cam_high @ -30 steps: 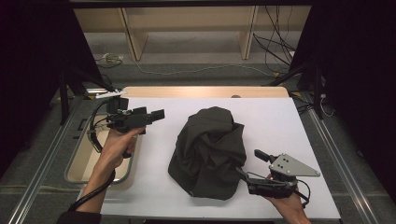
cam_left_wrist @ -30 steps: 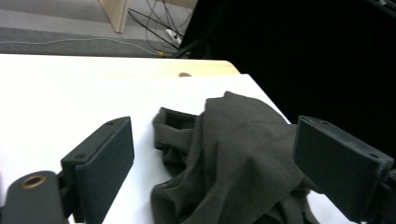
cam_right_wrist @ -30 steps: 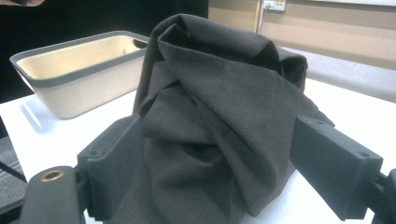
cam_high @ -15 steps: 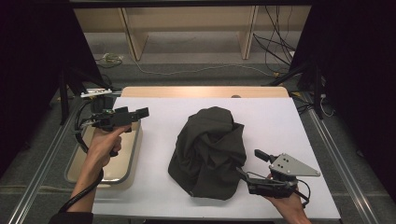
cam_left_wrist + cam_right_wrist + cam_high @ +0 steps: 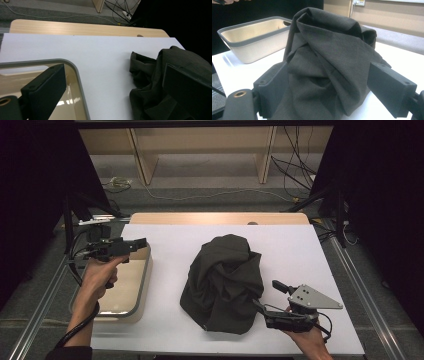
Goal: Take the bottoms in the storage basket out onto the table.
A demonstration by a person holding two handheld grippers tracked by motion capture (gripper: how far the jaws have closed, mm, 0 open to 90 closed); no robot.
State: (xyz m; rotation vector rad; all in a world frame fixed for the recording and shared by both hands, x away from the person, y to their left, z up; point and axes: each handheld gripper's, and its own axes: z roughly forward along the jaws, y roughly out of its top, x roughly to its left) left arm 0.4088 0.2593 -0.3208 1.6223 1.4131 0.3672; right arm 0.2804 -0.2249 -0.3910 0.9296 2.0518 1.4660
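A dark grey cloth (image 5: 222, 282) lies in a crumpled heap in the middle of the white table top. A beige tub with a grey rim (image 5: 145, 275) stands at the table's left edge. My left gripper (image 5: 140, 242) hovers over the tub's far end and points right toward the cloth. Its jaws have just opened a little wider and nothing is between them (image 5: 113, 75). My right gripper (image 5: 267, 296) rests open at the heap's near right edge. The cloth (image 5: 324, 57) bulges between its spread jaws, and the pads do not press on it. The tub (image 5: 254, 37) stands beyond.
The white sheet (image 5: 300, 250) covers the table, with a wooden strip (image 5: 215, 218) bare at the back. Cables (image 5: 295, 175) and wooden furniture legs stand on the floor behind. Dark curtains flank both sides, and metal rails (image 5: 360, 290) run along the table.
My left gripper has moved left, from over the table's edge beside the tub to above the tub. The right gripper and the cloth have stayed put.
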